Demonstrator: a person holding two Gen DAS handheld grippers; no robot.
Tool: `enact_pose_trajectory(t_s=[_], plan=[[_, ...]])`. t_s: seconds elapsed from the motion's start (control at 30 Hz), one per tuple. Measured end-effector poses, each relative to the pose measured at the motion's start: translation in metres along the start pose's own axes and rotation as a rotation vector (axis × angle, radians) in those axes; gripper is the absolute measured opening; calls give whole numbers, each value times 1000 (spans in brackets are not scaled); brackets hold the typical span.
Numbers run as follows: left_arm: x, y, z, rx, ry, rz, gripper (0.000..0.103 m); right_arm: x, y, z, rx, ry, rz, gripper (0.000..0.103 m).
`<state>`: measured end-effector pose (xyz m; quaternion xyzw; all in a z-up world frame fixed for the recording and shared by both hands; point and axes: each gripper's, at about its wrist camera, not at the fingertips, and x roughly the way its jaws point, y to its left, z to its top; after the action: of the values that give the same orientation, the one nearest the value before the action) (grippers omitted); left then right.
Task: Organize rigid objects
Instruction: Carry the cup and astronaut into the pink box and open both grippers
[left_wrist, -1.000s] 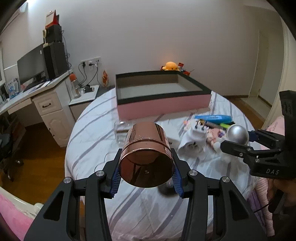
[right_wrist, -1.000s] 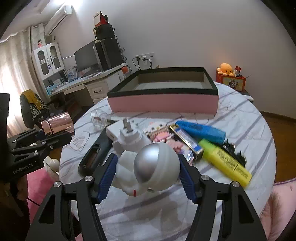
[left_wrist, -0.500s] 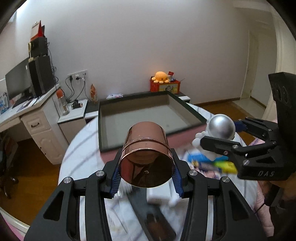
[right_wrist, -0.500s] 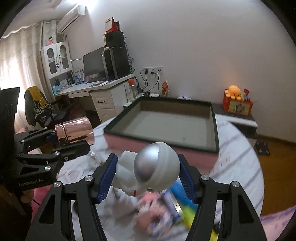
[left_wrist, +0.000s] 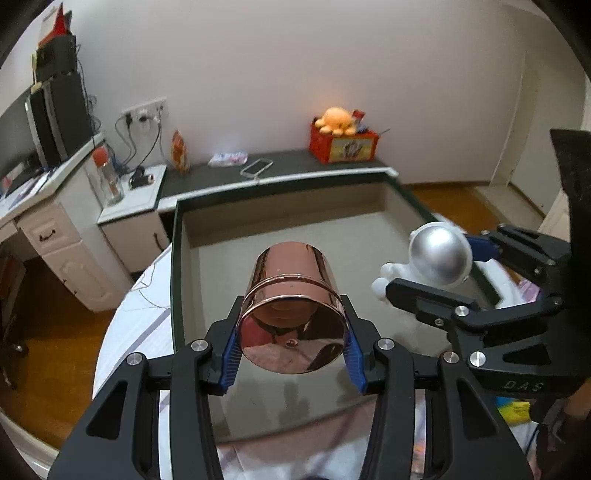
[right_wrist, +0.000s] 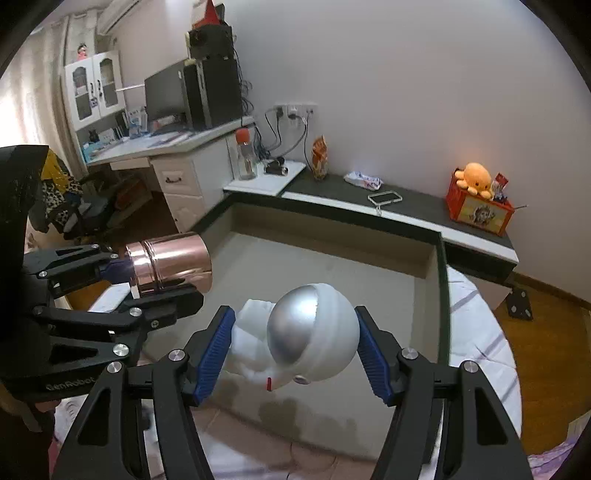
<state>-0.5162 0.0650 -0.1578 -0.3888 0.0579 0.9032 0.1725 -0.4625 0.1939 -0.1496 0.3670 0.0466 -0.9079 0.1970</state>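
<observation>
The left gripper (left_wrist: 291, 354) is pressed onto a rose-gold metal cup (left_wrist: 293, 314); its blue pads (left_wrist: 229, 356) pinch the cup at either side near the closed, mirror-like base, which faces the camera. The cup lies on its side in the grip, its far end pointing out over the box. In the right wrist view the same cup (right_wrist: 170, 260) juts from the left gripper (right_wrist: 147, 275) above the box's left wall.

The right gripper (right_wrist: 295, 352) is clamped on a white astronaut figure (right_wrist: 306, 341), its blue pads (right_wrist: 373, 363) bearing on the two sides of the round silver-visored helmet. The white body shows to the left behind the helmet. From the left wrist view the figure (left_wrist: 437, 260) hangs in the right gripper (left_wrist: 443, 273) over the right part of the box.

Both held things are in the air above a large open box (left_wrist: 177, 266) with a dark rim, grey inner floor and pink outer wall, which stands on a table with a striped white cloth (left_wrist: 136, 325). The two grippers are near each other, side by side, not touching.

Beyond the box stands a low dark shelf (right_wrist: 406, 199) carrying a phone (right_wrist: 384, 198), a red box (right_wrist: 478, 214) topped by an orange plush octopus (right_wrist: 476, 177). To the left is a white desk (right_wrist: 184, 166) with a monitor and a bottle.
</observation>
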Motion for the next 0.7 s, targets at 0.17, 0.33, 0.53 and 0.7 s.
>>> enact_pose_trajectory(t_s=[0.17,0.33,0.53,0.7], plan=[[23,4,-5,-7,35,16,48,18,-7,-4,18,21,37,67],[14,7,-8,-23,-9,74,72,15,-18,-8,62,-4,53,80],[-39,7,-20,-49,-121,128,96,-17,-21,-12,106,-43,39,82],[-99,-1,-39,-50,-253,203,103,-70,-5,-22,83,-139,19,87]])
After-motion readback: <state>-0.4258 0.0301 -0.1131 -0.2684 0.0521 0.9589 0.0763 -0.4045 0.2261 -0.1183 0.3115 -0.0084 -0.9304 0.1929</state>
